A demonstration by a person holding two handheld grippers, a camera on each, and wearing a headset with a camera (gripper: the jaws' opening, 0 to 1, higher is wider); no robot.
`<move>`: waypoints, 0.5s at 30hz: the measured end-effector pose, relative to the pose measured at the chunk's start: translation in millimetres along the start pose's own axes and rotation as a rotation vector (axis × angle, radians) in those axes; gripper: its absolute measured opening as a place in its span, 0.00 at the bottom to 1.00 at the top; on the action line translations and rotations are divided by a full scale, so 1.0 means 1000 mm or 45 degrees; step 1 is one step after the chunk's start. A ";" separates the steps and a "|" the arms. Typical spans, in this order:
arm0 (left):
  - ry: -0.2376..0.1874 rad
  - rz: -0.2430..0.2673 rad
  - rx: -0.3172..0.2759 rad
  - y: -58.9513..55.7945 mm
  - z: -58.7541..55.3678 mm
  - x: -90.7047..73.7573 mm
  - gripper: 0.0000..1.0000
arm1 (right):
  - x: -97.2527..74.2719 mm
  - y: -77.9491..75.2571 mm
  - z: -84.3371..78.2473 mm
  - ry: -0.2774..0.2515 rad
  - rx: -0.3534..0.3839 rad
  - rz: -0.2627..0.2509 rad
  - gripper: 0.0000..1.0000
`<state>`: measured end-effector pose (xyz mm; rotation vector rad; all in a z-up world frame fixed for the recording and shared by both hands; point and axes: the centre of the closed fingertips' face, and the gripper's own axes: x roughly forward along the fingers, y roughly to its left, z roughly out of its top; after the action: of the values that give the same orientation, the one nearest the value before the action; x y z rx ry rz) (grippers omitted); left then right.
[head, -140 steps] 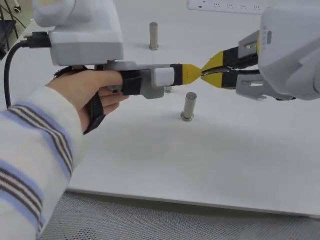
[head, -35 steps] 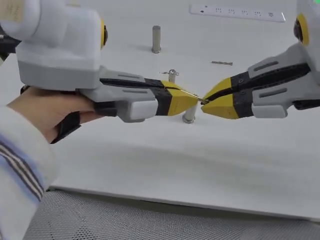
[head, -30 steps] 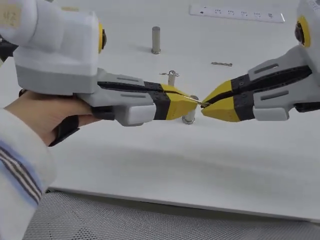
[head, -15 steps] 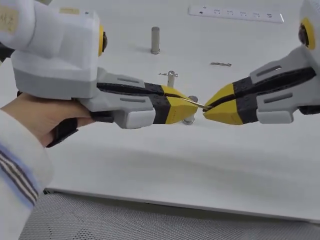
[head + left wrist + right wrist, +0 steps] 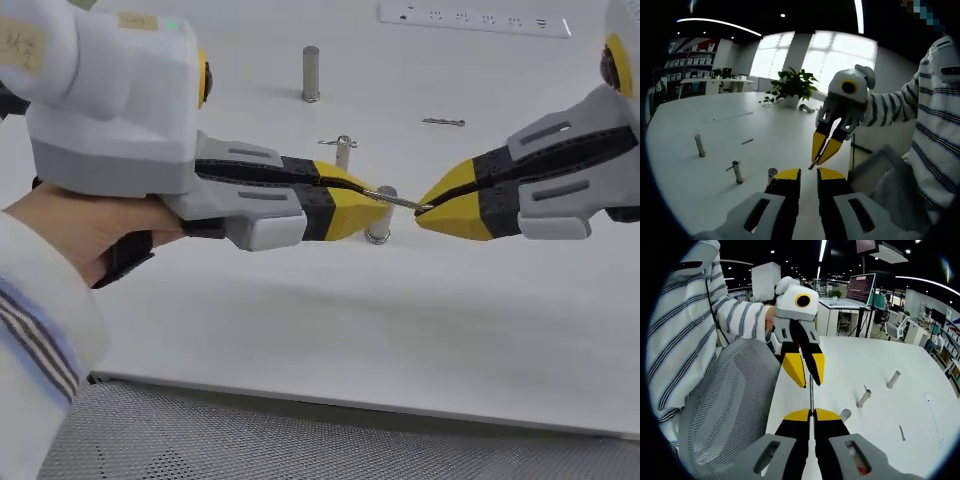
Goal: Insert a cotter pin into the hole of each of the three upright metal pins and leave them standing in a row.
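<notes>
A white table is carrying three upright metal pins in a slanting row. The far metal pin is standing bare. The middle metal pin is wearing a fitted cotter pin through its top. The near metal pin is standing just behind the two grippers, which are partly blocking it in the head view. A loose cotter pin is lying flat on the table to the right of the row, and a power strip is lying along the far edge. A grey mesh chair is sitting at the near edge of the table.

A hand is holding the left gripper, which is pointing right. The right gripper is facing it, nose to nose. The right gripper's jaws are pinching one end of a cotter pin, held in the air above the near metal pin. Its other end is reaching between the left gripper's jaws, which are standing a narrow gap apart.

Compared with half a second ago, the two noses are sitting slightly further apart, and more of the held pin is showing.
</notes>
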<state>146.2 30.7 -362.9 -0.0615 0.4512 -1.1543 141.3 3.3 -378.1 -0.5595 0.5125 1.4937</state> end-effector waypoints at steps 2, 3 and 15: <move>0.008 0.024 0.004 0.005 -0.001 0.001 0.17 | 0.000 -0.007 -0.010 0.050 -0.022 -0.036 0.00; 0.016 0.043 0.014 0.009 -0.003 0.001 0.18 | 0.001 -0.008 -0.012 0.050 -0.015 -0.037 0.00; 0.077 0.142 0.053 0.030 -0.007 0.013 0.27 | -0.001 -0.024 -0.043 0.203 -0.002 -0.142 0.00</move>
<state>173.7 32.7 -382.0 0.0341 0.4783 -1.0576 166.7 -24.7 -410.1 -0.7013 0.5942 1.3503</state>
